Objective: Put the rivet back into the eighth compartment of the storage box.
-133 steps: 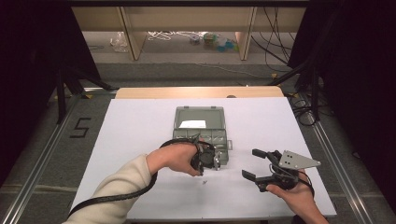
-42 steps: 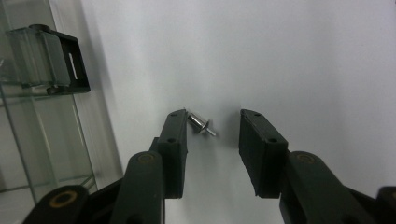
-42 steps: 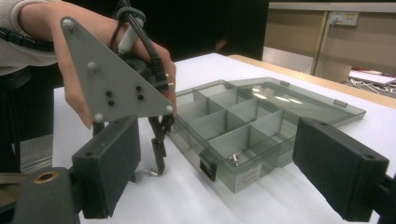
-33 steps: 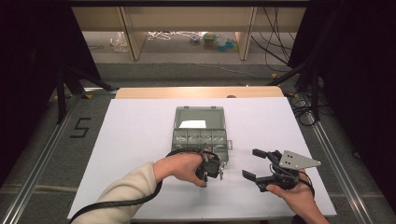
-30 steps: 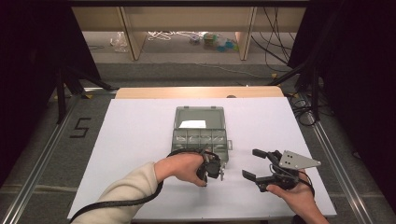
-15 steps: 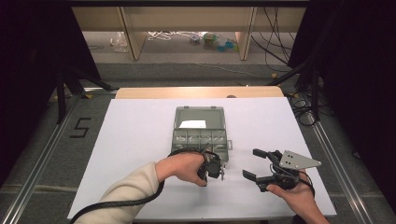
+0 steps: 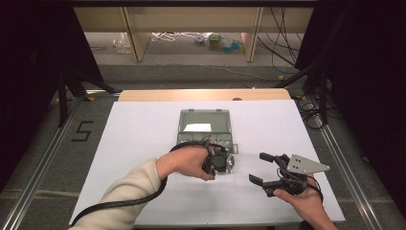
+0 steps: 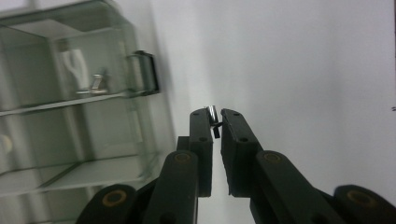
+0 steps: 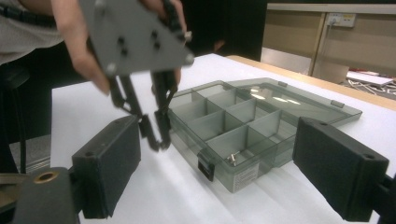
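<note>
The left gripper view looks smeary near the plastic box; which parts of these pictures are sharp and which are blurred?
Left gripper view: the box is soft and streaky, the small metal part pinched in the left gripper fairly crisp. Right gripper view: the box is sharp with glare on its lid, the left gripper blurred. High view: evenly lit white table, dark surroundings.

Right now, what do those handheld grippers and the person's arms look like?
Each gripper is black, with two flat rectangular jaws on jointed links with brass-coloured pivots. The right gripper carries a grey three-cornered plate with dark screws. A black cable trails from the left gripper along a cream long sleeve.
</note>
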Tool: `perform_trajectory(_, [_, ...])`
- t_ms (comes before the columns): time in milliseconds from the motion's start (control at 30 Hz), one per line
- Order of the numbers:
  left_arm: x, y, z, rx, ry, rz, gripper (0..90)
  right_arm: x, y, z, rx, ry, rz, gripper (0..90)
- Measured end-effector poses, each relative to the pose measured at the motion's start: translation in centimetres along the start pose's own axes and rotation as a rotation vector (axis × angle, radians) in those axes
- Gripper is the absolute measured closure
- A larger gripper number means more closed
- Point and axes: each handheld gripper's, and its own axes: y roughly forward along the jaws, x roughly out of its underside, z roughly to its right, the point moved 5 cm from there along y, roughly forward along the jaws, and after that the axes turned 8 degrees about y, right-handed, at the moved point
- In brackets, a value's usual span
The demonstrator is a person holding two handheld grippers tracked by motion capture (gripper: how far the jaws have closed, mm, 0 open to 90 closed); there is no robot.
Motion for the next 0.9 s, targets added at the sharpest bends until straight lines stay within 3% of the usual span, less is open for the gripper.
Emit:
perform_trajectory(400, [-1.3, -2.8, -3.3, -0.091, -0.010, 0.030, 82.7, 0.0, -0.2, 0.1, -0.001, -0.004, -0.005, 16.2])
perform_trajectory(533, [-1.8, -2.6, -4.4, -0.112, -0.016, 0.035, 82.6, 0.1, -0.4, -0.1, -0.008, 0.024, -0.045, 16.2])
perform_trajectory(600, [-2.0, -2.4, -4.8, -0.123, -0.017, 0.037, 82.6, 0.0, -0.1, -0.1, 0.010, 0.020, 0.008, 16.2])
perform_trajectory(633, [-2.1, -2.3, -5.0, -0.121, -0.020, 0.037, 82.6, 0.1, -0.2, -0.1, 0.000, 0.018, -0.011, 16.2])
perform_trajectory(733, [-2.4, -1.8, -5.4, -0.119, -0.027, 0.040, 82.6, 0.0, -0.1, -0.1, 0.008, 0.028, 0.007, 16.2])
perform_trajectory(767, [-2.4, -1.7, -5.6, -0.118, -0.026, 0.039, 82.6, 0.1, -0.4, -0.1, -0.012, 0.024, -0.042, 16.2])
perform_trajectory(800, [-2.5, -1.5, -5.7, -0.120, -0.029, 0.042, 82.5, 0.0, -0.3, 0.1, -0.004, 0.001, -0.013, 16.2])
perform_trajectory(900, [-2.5, -1.0, -6.1, -0.127, -0.037, 0.050, 82.5, -0.1, -0.1, 0.0, -0.014, 0.003, 0.022, 16.2])
